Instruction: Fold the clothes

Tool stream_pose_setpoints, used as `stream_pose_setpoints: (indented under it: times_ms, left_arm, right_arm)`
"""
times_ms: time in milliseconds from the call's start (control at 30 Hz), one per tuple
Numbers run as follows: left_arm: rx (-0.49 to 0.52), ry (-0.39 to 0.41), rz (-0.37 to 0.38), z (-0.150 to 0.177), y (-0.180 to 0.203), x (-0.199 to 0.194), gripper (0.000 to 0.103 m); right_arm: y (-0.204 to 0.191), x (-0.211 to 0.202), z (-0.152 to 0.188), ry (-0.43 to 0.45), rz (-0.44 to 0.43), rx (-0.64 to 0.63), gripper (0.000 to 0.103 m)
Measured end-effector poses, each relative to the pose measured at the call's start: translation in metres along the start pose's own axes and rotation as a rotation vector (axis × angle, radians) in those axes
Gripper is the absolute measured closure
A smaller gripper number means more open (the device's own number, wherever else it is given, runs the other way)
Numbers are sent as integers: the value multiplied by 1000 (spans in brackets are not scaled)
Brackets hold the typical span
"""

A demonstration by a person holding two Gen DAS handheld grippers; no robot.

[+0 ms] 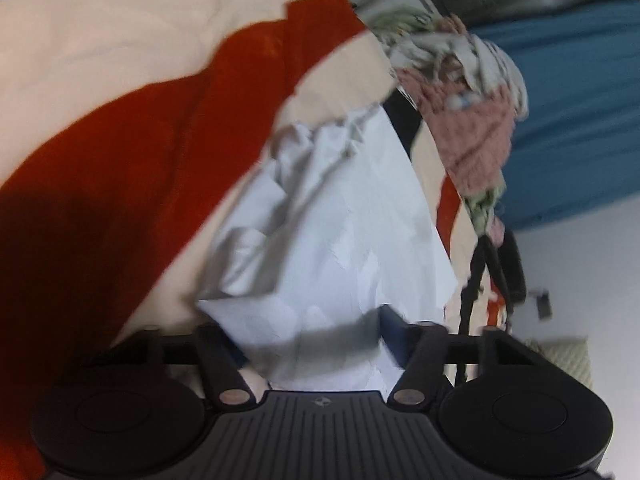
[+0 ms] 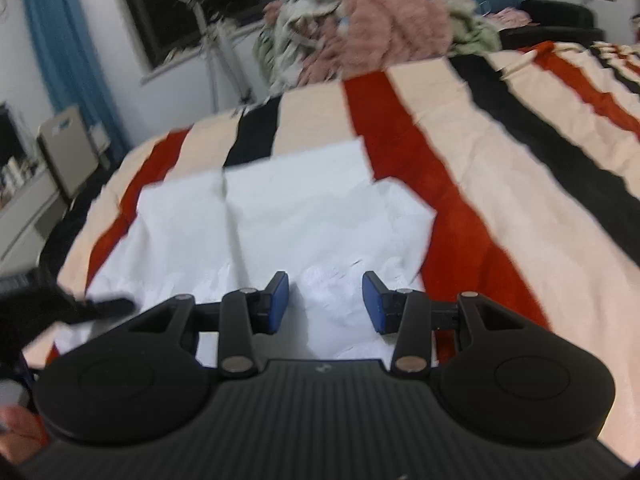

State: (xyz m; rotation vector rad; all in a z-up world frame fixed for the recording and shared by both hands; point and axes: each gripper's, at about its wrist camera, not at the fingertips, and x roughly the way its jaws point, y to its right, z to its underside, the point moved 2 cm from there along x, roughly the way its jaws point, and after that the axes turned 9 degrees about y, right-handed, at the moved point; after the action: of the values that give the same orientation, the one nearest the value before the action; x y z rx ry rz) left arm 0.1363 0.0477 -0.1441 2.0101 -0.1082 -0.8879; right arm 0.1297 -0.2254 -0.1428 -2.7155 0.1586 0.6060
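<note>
A white garment lies spread flat on a bed blanket striped cream, red and black. My right gripper is open just over the garment's near edge, its blue pads apart with cloth below them. In the left wrist view the same garment is bunched and wrinkled on one side. My left gripper is open wide, and the cloth lies over and between its fingers, hiding most of them. A black, blurred part of the left tool shows at the garment's left edge.
A pile of unfolded clothes, pink, grey and green, sits at the far end of the bed. Behind it are blue curtains, a dark window and a white rack. A grey box stands left of the bed. A hand shows bottom left.
</note>
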Motion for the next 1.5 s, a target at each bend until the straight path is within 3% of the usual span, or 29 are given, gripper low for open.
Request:
stream_pose_setpoints:
  times_ms: [100,167,200,567,600,633,767,833,900,1033,1300,1500]
  left_arm:
    - [-46,0,12,-4,-6,2,63]
    - [-45,4,14,-4,-6,4,67]
    - [-41,9,16,-4,-5,5,70]
    - [-73,32,36,-5,-5,-11,81]
    - [-72,34,36,-4,-6,-12,81]
    - [-71,36,36,-4,-6,-13,81]
    - [-66,40,44,-3,-5,-15,82]
    - [-63,42,48,-2,-5,-17,82]
    - [-57,45,51,-2,-5,-18,83]
    - [-51,40,63,-3,-5,-18,83]
    - [-125,-33,164,-3,2,-35,84]
    - [-80,-173,212,4,62,-54,84]
  right_arm:
    - [15,-17,-9,48,-14,159,51]
    - [26,-24,-9,36,-71,310,25]
    - [29,-22,-4,15,-88,366,18]
    - [64,-2,49,-222,-280,982,17]
    - [68,0,54,-244,-297,1037,18]
    - [71,1,55,-239,-292,1060,27]
    - [90,9,53,-141,-162,1074,58]
    - [97,13,56,-132,-137,1109,65]
    - [100,15,55,-120,-133,1104,65]
    - [96,10,50,-85,-134,1056,82]
    - [86,-47,24,73,-145,908,86]
    - [97,-113,-25,156,-147,928,87]
